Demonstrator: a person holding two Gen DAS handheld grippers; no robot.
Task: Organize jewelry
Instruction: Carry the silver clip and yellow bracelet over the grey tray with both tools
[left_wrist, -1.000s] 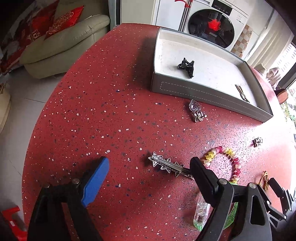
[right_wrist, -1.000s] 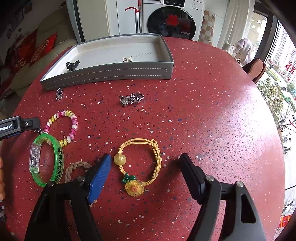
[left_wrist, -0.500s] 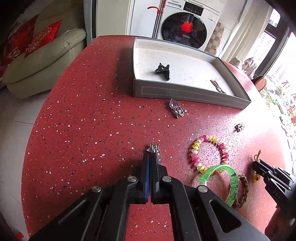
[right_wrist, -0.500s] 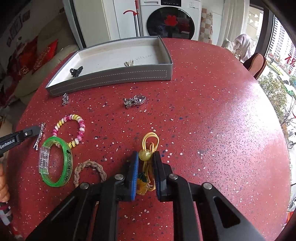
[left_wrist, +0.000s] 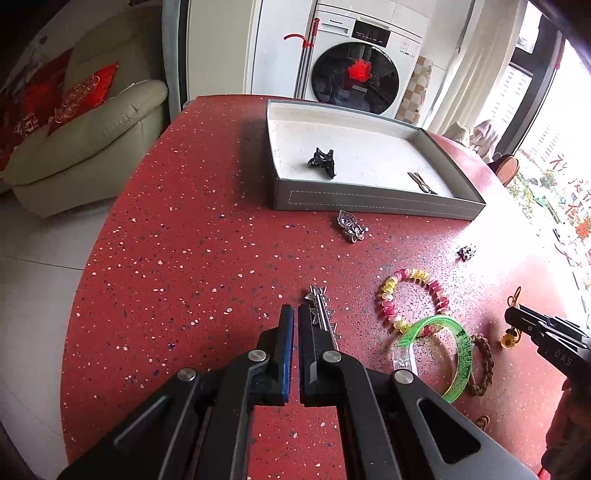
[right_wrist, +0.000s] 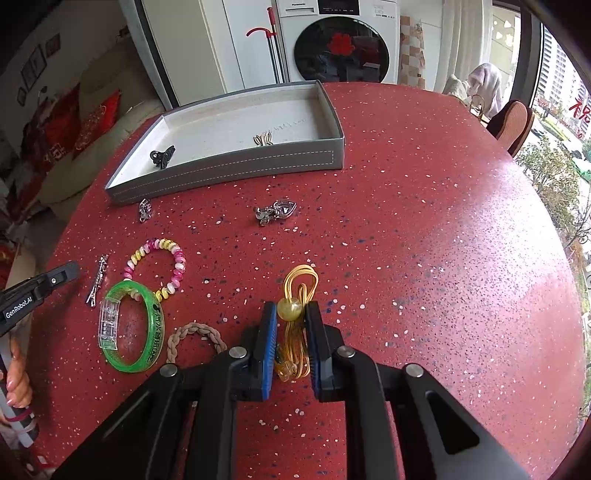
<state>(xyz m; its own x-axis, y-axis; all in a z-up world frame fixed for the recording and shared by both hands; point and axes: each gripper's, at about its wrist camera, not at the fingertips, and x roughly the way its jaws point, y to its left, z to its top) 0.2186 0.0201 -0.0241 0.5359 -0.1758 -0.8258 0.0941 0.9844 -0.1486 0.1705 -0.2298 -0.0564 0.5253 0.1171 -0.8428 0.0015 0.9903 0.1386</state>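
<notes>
- Left wrist view: left gripper has its jaws nearly together, and honestly the silver star hair clip looks like it lies just beside the right finger, not between the pads. Empty pinch as far as I can see, clip flat on the red table.
- Right gripper is clamped on the yellow hair tie, squashing the loop narrow with the bead right at the fingertips.
- Handling guess: the tie is soft, stretchy and light, so a squeeze anywhere on the cord should hold. The clip is thin, stiff, slick metal, so it probably needs a pinch across its long bar.
- Grey tray sits further back, already holding a black claw clip.
</notes>
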